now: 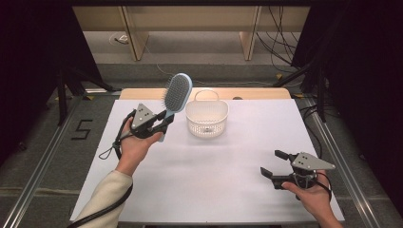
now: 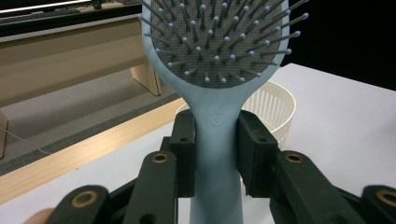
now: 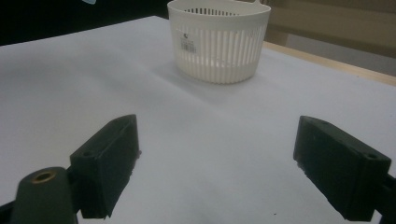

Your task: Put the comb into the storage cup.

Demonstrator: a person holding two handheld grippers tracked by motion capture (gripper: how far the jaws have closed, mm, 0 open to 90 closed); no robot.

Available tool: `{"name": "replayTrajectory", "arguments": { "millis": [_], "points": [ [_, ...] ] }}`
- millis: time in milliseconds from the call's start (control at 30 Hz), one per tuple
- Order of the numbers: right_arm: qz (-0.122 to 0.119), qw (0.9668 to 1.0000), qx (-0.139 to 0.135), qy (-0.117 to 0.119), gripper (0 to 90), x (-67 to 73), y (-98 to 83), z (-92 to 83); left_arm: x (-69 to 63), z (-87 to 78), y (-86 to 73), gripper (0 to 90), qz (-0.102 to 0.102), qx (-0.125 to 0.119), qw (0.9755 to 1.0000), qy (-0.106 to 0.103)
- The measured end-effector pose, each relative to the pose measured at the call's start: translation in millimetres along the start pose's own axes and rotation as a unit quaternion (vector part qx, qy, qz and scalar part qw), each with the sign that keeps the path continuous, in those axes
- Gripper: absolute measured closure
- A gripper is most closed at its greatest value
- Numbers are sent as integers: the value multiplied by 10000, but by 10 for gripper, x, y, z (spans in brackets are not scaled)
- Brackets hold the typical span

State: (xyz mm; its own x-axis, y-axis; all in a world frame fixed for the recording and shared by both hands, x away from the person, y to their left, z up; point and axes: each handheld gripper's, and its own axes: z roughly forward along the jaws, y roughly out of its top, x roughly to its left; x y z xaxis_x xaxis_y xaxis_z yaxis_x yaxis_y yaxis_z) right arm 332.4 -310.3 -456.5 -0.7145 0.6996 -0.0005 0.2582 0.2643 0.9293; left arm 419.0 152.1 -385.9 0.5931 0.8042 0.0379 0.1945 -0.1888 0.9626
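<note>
A light blue hairbrush is held up in the air to the left of a white slatted basket. My left gripper is shut on the brush's handle, bristle head pointing up and away. The basket shows behind the brush, and it stands upright on the white table top. My right gripper rests low near the table's front right, jaws wide open with nothing between them, pointing toward the basket.
The white sheet covers a wooden table whose far edge shows behind the basket. Wooden shelving legs and cables stand on the floor beyond. A number marking lies on the floor at left.
</note>
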Motion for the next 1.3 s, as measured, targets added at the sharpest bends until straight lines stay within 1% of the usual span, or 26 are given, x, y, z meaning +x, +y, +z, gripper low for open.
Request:
{"name": "replayTrajectory", "arguments": {
  "millis": [1300],
  "points": [
    [-19,10000,14,-3,153,-3,-2,-2,-60,131,86,697,14,-74,9999,-84]
  ]
}}
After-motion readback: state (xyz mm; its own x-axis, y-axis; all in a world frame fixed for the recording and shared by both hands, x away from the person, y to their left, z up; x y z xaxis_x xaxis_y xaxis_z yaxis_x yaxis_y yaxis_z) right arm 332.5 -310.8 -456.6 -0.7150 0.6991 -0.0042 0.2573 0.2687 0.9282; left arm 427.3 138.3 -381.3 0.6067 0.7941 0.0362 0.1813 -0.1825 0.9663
